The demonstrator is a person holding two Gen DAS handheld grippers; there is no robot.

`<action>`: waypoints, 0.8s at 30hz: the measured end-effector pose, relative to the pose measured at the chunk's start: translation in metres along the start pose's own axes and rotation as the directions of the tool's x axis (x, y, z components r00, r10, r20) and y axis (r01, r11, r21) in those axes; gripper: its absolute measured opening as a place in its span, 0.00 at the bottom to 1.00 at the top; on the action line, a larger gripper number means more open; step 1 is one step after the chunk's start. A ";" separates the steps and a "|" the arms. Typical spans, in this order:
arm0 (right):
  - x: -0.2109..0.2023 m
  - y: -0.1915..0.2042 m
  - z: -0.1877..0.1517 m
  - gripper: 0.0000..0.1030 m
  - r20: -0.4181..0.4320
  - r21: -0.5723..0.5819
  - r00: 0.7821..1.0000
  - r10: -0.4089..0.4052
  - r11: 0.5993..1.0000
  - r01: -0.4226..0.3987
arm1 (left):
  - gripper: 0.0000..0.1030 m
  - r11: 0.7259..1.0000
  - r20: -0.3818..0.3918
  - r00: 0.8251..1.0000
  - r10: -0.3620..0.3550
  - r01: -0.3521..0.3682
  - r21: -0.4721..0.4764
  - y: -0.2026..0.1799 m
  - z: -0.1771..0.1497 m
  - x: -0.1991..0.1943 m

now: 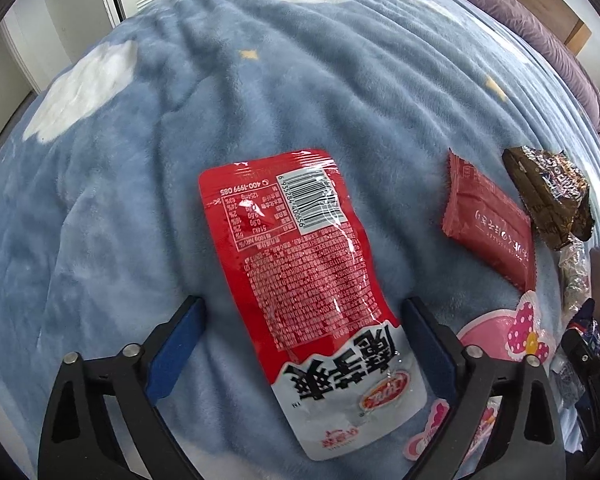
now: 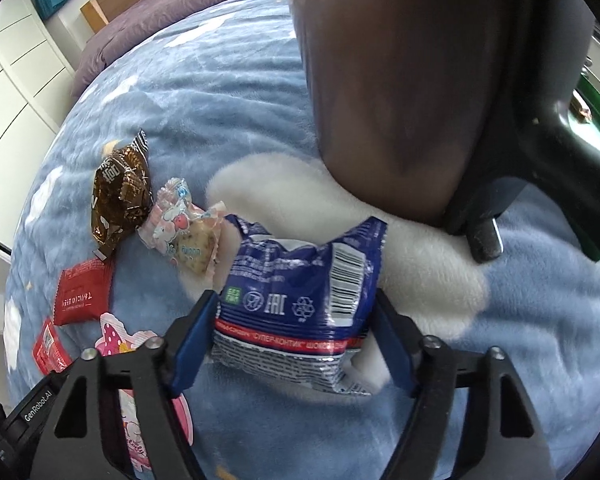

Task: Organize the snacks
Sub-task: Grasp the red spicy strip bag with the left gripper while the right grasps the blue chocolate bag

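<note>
I am sorting snacks on the bed (image 1: 284, 92), and the red and white packet (image 1: 300, 264) is lying flat near the bed's near edge, between the spread fingers of my left tongs (image 1: 300, 344), which are touching nothing. My right tongs (image 2: 296, 344) are straddling the blue packet (image 2: 300, 304); the left pad is touching it, but I cannot tell whether they are pinching it. Further along the bed I am seeing a red wrapper (image 1: 490, 224), a brown wrapper (image 1: 548, 196), a pink sweet (image 2: 180, 224) and a pink pouch (image 1: 500, 336). I judge I am picking up; next I should close both tongs gently and lift. Both tongs are tilting down over the blanket.
</note>
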State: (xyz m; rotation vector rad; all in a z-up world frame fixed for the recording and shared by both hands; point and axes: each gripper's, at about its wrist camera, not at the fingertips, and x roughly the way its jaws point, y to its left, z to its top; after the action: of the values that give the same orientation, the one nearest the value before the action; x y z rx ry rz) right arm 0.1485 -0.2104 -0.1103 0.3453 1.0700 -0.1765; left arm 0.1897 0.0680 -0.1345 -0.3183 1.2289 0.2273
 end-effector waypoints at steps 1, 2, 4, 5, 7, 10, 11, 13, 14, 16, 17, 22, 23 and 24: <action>0.000 0.000 0.000 0.82 0.002 -0.011 1.000 -0.002 1.000 0.002 | 0.85 1.000 -0.003 1.000 -0.008 0.008 -0.003 0.002 0.001 -0.001; 0.000 0.000 0.000 0.77 0.001 -0.017 1.000 -0.003 1.000 0.003 | 0.83 1.000 -0.004 1.000 -0.019 0.019 -0.010 0.006 0.003 -0.002; -0.001 -0.001 -0.001 0.73 0.006 -0.036 1.000 -0.003 0.999 0.004 | 0.76 0.999 -0.007 1.000 -0.031 0.031 -0.019 0.014 0.005 -0.004; -0.002 -0.001 -0.002 0.72 0.007 -0.044 1.000 -0.003 0.999 0.003 | 0.74 0.999 -0.008 0.999 -0.041 0.041 -0.023 0.017 0.007 -0.005; -0.003 -0.001 -0.003 0.70 0.012 -0.069 1.000 -0.002 0.998 0.003 | 0.64 0.998 -0.001 0.999 -0.055 0.055 -0.029 0.026 0.005 -0.007; -0.005 -0.001 -0.006 0.64 0.022 -0.100 1.000 0.001 0.995 0.001 | 0.52 0.998 0.009 0.998 -0.061 0.061 -0.009 0.035 0.006 -0.010; -0.005 -0.001 -0.007 0.63 0.025 -0.110 1.000 0.002 0.994 0.000 | 0.51 0.998 0.014 0.998 -0.067 0.067 -0.003 0.036 0.004 -0.011; -0.007 -0.001 -0.009 0.62 0.032 -0.126 0.999 0.005 0.992 -0.001 | 0.46 0.997 0.024 0.997 -0.077 0.077 0.007 0.040 0.002 -0.012; -0.007 -0.001 -0.010 0.62 0.034 -0.133 0.999 0.006 0.991 -0.002 | 0.45 0.996 0.031 0.996 -0.085 0.085 0.010 0.043 0.000 -0.014; -0.010 -0.001 -0.011 0.61 0.041 -0.154 0.999 0.006 0.988 0.000 | 0.42 0.995 0.042 0.994 -0.098 0.097 0.023 0.048 -0.002 -0.016; -0.011 -0.001 -0.013 0.59 0.043 -0.161 0.999 0.007 0.987 0.000 | 0.41 0.994 0.047 0.994 -0.102 0.100 0.034 0.050 -0.003 -0.017; -0.018 -0.002 -0.017 0.56 0.049 -0.192 0.999 0.014 0.981 -0.004 | 0.26 0.989 0.069 0.990 -0.121 0.115 0.089 0.054 -0.014 -0.027; -0.020 -0.002 -0.018 0.56 0.050 -0.195 0.999 0.015 0.981 -0.005 | 0.26 0.989 0.071 0.990 -0.123 0.117 0.092 0.053 -0.015 -0.029; -0.024 -0.003 -0.019 0.56 0.055 -0.202 0.998 0.018 0.979 -0.007 | 0.25 0.988 0.073 0.989 -0.129 0.122 0.091 0.055 -0.016 -0.031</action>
State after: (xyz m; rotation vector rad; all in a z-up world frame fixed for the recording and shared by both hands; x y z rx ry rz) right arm 0.1205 -0.2070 -0.0979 0.1628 1.0200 -0.0648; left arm 0.1470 0.1138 -0.1159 -0.3072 1.1330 0.0770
